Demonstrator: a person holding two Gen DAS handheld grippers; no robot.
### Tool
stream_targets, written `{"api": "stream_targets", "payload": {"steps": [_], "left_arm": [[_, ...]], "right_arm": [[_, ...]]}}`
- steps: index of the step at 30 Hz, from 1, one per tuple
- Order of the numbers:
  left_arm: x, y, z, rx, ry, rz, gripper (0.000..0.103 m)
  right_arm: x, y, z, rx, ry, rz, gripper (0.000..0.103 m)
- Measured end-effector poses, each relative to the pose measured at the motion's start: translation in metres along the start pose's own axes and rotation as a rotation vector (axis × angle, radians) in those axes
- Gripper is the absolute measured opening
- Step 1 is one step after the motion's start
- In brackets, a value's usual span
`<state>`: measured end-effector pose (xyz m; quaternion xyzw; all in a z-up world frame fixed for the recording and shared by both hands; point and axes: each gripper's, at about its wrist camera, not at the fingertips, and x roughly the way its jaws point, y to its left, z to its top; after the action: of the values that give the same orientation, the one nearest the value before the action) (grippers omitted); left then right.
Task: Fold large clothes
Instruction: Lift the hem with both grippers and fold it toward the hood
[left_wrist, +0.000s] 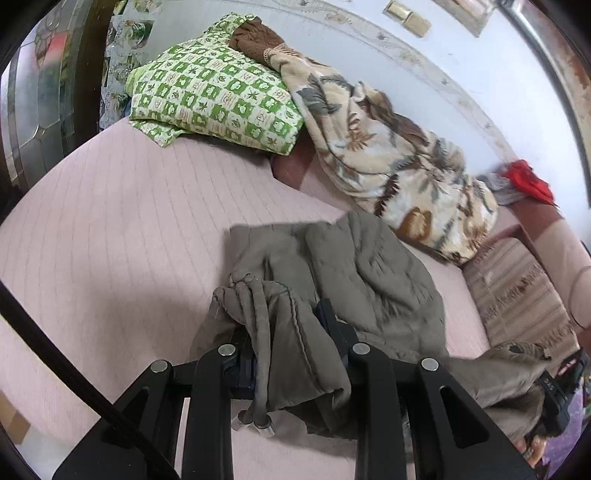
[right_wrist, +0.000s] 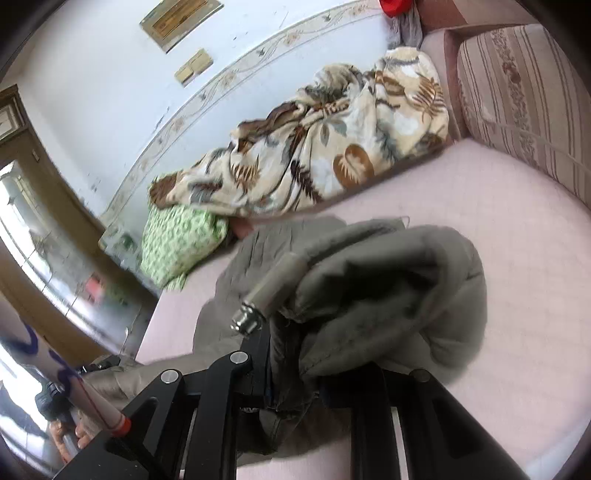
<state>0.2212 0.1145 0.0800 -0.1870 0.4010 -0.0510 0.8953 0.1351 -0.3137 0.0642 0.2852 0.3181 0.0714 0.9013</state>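
A grey-brown padded coat (left_wrist: 373, 280) lies bunched on the pink bed sheet (left_wrist: 110, 229). My left gripper (left_wrist: 291, 332) is shut on a hem of the coat with drawcords and metal cord ends hanging from it. In the right wrist view my right gripper (right_wrist: 295, 354) is shut on another bunched edge of the same coat (right_wrist: 388, 291), lifted off the sheet (right_wrist: 498, 229); a metal cord end (right_wrist: 258, 306) sticks out beside the fingers. The fabric drapes over the fingertips of both grippers and hides them.
A leaf-patterned blanket (left_wrist: 388, 155) lies along the wall, with a green checked pillow (left_wrist: 214, 92) at one end. A striped cushion (right_wrist: 524, 96) bounds the bed's other end. Red cloth (left_wrist: 528, 181) sits beyond the blanket. A hand (right_wrist: 70, 435) holds the other gripper's handle.
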Motion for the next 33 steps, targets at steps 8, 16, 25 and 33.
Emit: {"api": "stream_targets", "payload": {"steps": [8, 16, 25, 33], "left_arm": [[0.106, -0.005, 0.088, -0.049, 0.055, 0.095, 0.025], [0.229, -0.018, 0.126, -0.001, 0.127, 0.224, 0.028], [0.296, -0.001, 0.103, -0.027, 0.149, 0.250, 0.029], [0.229, 0.003, 0.123, -0.078, 0.132, 0.053, 0.052]], "right_arm": [[0.091, -0.003, 0.064, 0.034, -0.070, -0.051, 0.020], [0.200, -0.032, 0.108, 0.042, -0.014, -0.176, 0.021], [0.291, -0.069, 0.102, 0.052, 0.086, -0.263, 0.026], [0.298, -0.070, 0.107, 0.054, 0.137, -0.254, 0.037]]}}
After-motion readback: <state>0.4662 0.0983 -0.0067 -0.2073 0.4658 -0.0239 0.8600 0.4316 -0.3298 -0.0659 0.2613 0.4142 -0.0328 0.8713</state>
